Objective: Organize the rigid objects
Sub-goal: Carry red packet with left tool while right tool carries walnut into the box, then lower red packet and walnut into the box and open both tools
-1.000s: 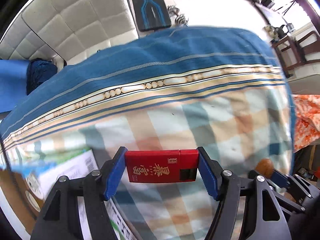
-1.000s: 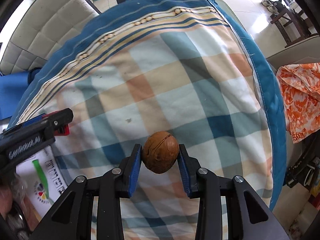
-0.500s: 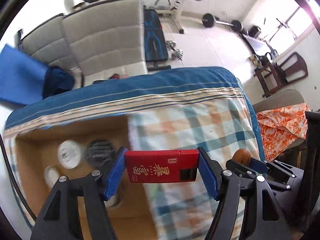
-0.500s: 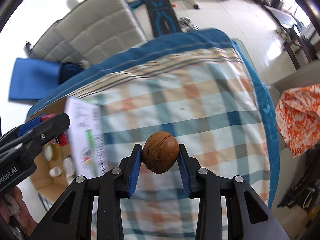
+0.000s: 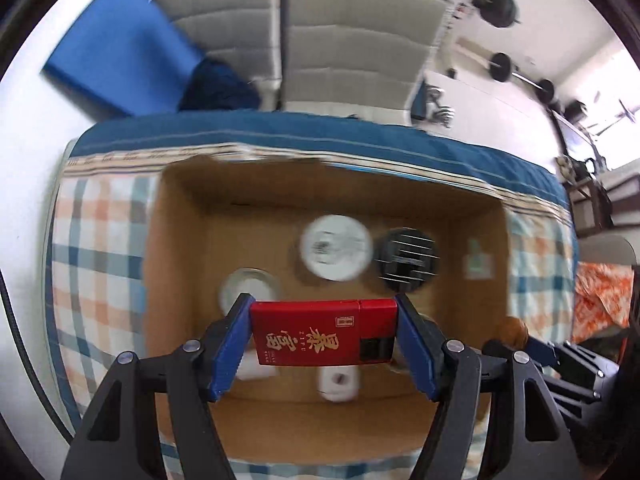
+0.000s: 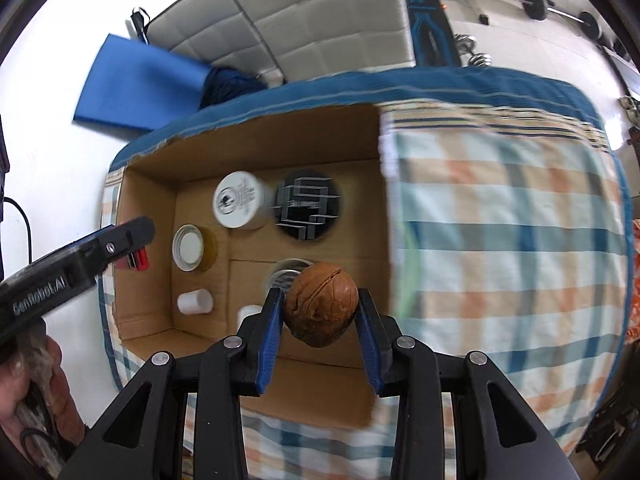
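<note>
Checked bedspread under open cardboard box (image 6: 152, 288) | my left tool (image 5: 324, 344) clamps red packet (image 5: 320, 334) endwise above box; light, crushable card | my right tool (image 6: 320, 312) pinches walnut (image 6: 321, 305) over box; hard, round, slippery; grip across middle

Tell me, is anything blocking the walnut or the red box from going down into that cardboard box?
No lid or flap visibly covers the cardboard box. The walnut and red box hang above it, each clamped. Jars and caps, like the white-lidded jar, already take up floor space, so they need a free spot.
</note>
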### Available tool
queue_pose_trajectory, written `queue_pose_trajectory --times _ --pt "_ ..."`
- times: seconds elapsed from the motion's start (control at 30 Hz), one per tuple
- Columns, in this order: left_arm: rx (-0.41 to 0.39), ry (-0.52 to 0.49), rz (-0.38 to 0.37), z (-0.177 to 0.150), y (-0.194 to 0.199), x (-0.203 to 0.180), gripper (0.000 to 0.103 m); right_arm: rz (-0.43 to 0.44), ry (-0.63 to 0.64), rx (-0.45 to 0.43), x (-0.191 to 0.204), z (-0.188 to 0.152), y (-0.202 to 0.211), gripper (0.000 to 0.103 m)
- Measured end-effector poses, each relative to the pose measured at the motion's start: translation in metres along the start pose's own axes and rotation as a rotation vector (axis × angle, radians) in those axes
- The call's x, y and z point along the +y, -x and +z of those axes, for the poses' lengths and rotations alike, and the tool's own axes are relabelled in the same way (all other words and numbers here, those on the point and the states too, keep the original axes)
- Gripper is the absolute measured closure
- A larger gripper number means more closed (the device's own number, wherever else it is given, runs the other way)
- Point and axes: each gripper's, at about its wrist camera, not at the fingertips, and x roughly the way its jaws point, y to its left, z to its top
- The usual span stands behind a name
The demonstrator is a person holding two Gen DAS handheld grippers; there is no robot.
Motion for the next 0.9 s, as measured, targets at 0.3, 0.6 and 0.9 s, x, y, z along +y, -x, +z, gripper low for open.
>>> queue_pose_trajectory --times 0.3,0.6,0.9 --pt "0.088 0.053 0.009 0.030 -0.062 0.056 0.036 -0.010 0.000 0.100 0.041 0.029 -0.087 0.065" --pt "0.129 0.002 0.035 0.034 -0.095 0.054 0.036 -0.043 -0.006 0.175 0.062 0.033 -0.143 0.065" --pt "0.157 -0.020 -0.009 0.039 -0.102 0.050 0.038 -0.085 -0.004 0.211 0.070 0.033 -0.171 0.065"
